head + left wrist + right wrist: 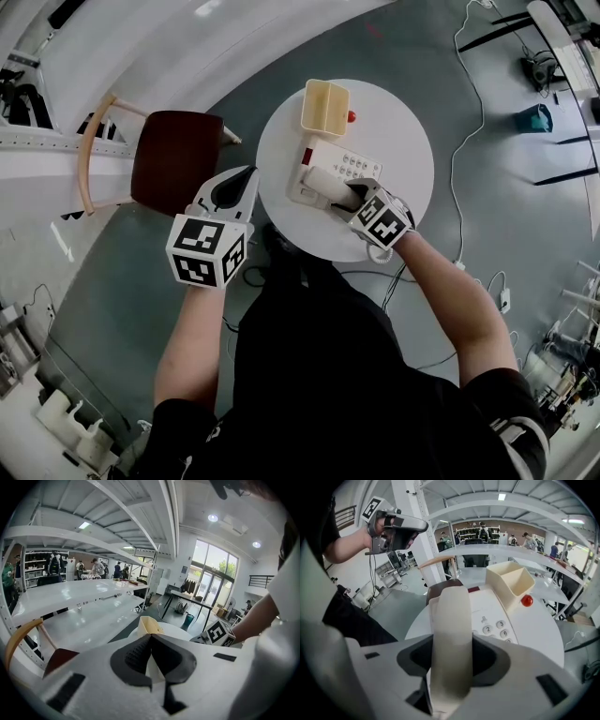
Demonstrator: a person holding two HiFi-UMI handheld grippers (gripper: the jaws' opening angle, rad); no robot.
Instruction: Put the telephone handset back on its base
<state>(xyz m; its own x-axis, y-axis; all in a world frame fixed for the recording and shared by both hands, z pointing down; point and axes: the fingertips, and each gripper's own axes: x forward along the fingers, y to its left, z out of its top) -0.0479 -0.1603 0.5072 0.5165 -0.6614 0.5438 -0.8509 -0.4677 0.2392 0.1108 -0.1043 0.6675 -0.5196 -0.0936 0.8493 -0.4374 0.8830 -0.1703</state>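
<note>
Two grippers are showing in the head view, and only the right gripper (349, 195) is doing any holding. Its jaws are clamping the cream handset (323, 183) across the middle. In the right gripper view the handset (450, 634) is filling the gap between the dark pads and reaching forward past them. It is lying lengthwise over the left side of the phone base (352, 167), beside the number keys. Whether it is already touching the cradle I cannot tell.

The base is sitting near the middle of a round white table (403, 122). Just beyond its far end a cream open bin (324, 106) is standing upright, close to the handset's forward tip. A small red ball (352, 116) is lying on the table beside the bin's right wall.

The left gripper (239, 183) is hovering off the table's left edge, apart from the phone. In its own view the jaws are meeting at the tips with only air behind them, and the bin (147, 625) is showing just past them.

A wooden chair (173, 159) with a dark red seat is standing left of the table, under the left gripper's side. White cables (459, 141) are trailing over the grey floor to the right.
</note>
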